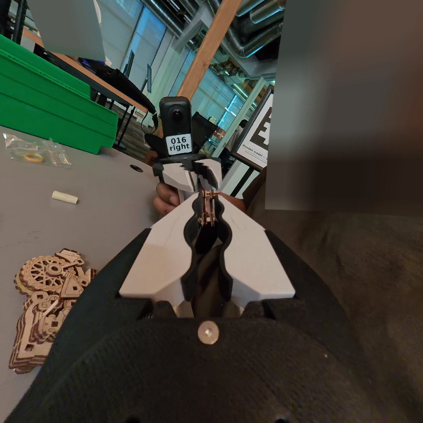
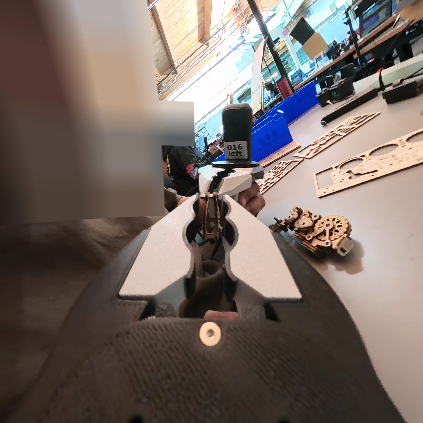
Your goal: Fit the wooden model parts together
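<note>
Two handheld grippers meet nose to nose above a grey table (image 1: pixel 68 224), sharing one small wooden model part (image 1: pixel 207 209). In the left wrist view, the left gripper (image 1: pixel 208 201) has its white fingers (image 1: pixel 169 251) drawn in around the slim, laser-cut piece near the tips; the wavy black pads hide most of it, and the lower end is lost in shadow. The right gripper (image 1: pixel 196 176) faces it from beyond, tips closed onto the same part's far end, though exactly where they bite is hard to make out. A person's hand (image 1: pixel 166 199) shows beneath it, partly hidden.

The right wrist view shows the mirror scene: the right gripper (image 2: pixel 209 201) clamps the part (image 2: pixel 210 217), here seen as two thin strips joined at both ends, while the left gripper (image 2: pixel 218 183) grips from the far side.

On the table lies a partly built wooden gear assembly (image 1: pixel 48 295) (image 2: pixel 318 231), cut off by the gripper body in the left view. Punched-out wooden sheets (image 2: pixel 370 160) lie beyond it, running off the frame. A clear bag (image 1: pixel 34 151) holding a ring, a small white cylinder (image 1: pixel 64 197), a green bin (image 1: pixel 45 103) and a blue bin (image 2: pixel 272 139) sit farther off.
</note>
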{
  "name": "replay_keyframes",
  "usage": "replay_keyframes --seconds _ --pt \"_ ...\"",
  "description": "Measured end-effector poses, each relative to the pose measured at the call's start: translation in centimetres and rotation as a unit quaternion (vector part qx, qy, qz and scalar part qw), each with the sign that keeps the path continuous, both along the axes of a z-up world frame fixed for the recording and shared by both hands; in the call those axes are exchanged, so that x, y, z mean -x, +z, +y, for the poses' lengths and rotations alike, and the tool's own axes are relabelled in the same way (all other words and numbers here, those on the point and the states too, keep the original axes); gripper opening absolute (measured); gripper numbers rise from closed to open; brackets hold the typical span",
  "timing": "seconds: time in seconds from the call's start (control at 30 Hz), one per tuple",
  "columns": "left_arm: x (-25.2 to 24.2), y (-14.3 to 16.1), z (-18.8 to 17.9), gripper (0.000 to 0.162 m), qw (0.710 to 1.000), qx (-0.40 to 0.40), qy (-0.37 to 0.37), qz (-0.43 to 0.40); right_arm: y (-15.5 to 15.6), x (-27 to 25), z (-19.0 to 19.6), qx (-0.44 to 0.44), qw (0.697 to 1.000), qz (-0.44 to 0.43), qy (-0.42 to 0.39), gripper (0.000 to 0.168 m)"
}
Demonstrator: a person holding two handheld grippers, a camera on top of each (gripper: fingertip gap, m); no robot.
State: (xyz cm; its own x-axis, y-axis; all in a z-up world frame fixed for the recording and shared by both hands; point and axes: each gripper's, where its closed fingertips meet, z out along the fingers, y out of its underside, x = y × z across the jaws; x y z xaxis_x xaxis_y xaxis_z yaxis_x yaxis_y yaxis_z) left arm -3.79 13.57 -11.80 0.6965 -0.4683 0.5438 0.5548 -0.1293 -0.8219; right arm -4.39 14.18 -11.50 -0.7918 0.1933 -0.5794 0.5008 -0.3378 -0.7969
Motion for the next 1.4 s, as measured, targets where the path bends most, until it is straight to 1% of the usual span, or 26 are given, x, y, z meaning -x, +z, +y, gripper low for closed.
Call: replay_keyframes --seconds 0.23,0.5,0.7,0.77,1.2,1.23,1.27,1.4 --pt "-0.8 0.0 -0.1 0.006 1.0 -0.006 -0.019 0.006 -0.1 -0.8 -0.5 -0.032 0.999 0.039 0.002 0.014" --pt "-1.0 0.0 -0.2 0.006 1.0 -0.007 -0.028 0.003 -0.3 -1.3 -0.8 -0.047 0.997 0.054 0.006 0.009" --pt "-1.7 -0.5 -0.3 0.006 0.999 0.005 -0.052 0.006 -0.5 -1.6 -1.0 -0.06 0.996 0.07 0.01 0.011" --pt "-1.6 -0.5 -0.2 0.006 0.999 0.006 -0.048 0.008 -0.6 -1.6 -1.0 -0.064 0.995 0.071 0.01 0.008" --pt "-1.9 -0.4 -0.3 0.005 0.999 -0.001 -0.048 0.018 -0.4 -2.1 -1.0 -0.06 0.995 0.076 0.026 0.008" --pt "-1.9 -0.4 -0.2 0.005 0.999 -0.001 -0.047 0.016 -0.5 -2.0 -1.0 -0.062 0.995 0.077 0.025 0.005" --pt "-1.8 -0.4 -0.2 0.002 0.999 -0.002 -0.045 0.016 -0.5 -2.0 -1.0 -0.063 0.995 0.079 0.025 0.004" --pt "-1.9 -0.3 -0.2 0.002 0.999 -0.003 -0.044 0.016 -0.5 -2.0 -1.1 -0.067 0.994 0.084 0.023 0.004"
